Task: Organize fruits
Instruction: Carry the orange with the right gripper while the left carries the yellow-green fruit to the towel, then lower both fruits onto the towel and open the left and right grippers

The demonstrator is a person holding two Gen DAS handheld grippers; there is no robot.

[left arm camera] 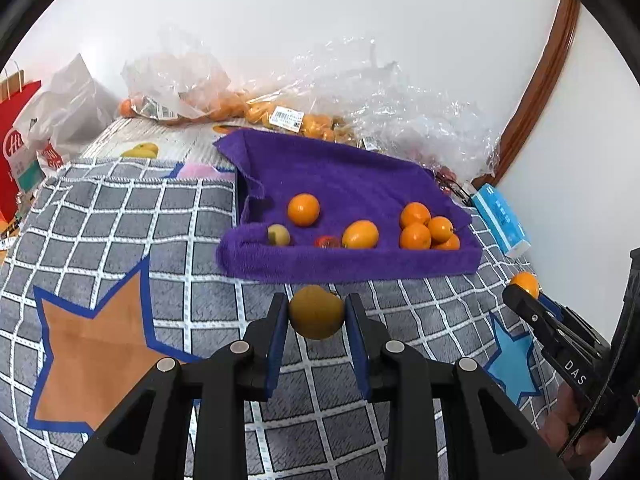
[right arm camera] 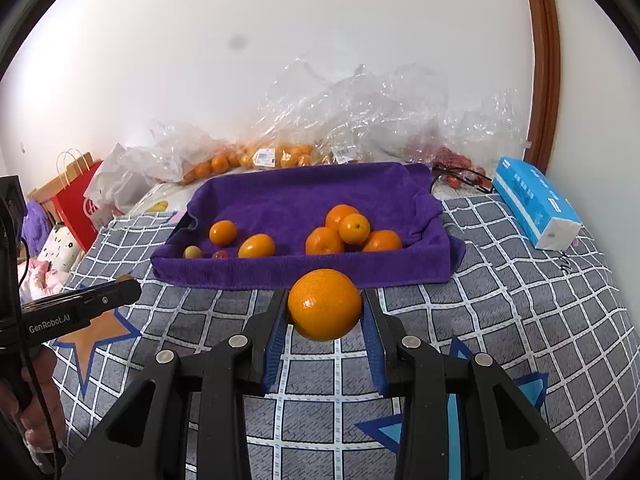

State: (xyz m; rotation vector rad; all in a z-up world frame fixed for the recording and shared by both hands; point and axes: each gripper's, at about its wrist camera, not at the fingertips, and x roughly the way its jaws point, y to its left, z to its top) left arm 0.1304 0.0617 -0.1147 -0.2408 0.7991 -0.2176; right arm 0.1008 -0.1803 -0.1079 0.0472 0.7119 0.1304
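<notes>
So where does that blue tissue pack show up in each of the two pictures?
Left wrist view: the blue tissue pack lies at the right, just beyond the purple towel's right corner.
Right wrist view: the pack lies at the upper right, right of the towel.
Shared landmark: the purple towel holding the oranges.

**Bed layout: tray, fruit, bags**

A towel-lined tray [right arm camera: 256, 276] is sitting on the blanket [right arm camera: 500, 304], toward the wall. Inside it, a cluster of oranges [right arm camera: 352, 232] is lying at the right; a lone orange [right arm camera: 223, 232], an oval fruit [right arm camera: 256, 246], a small round fruit [right arm camera: 192, 252] and a tiny fruit [right arm camera: 220, 255] are lying at the left. Plastic bags of fruit [right arm camera: 280, 156] are lying behind the tray, against the wall. A tissue pack [right arm camera: 536, 208] is lying right of the tray. A paper bag [right arm camera: 78, 204] is standing far left.
</notes>
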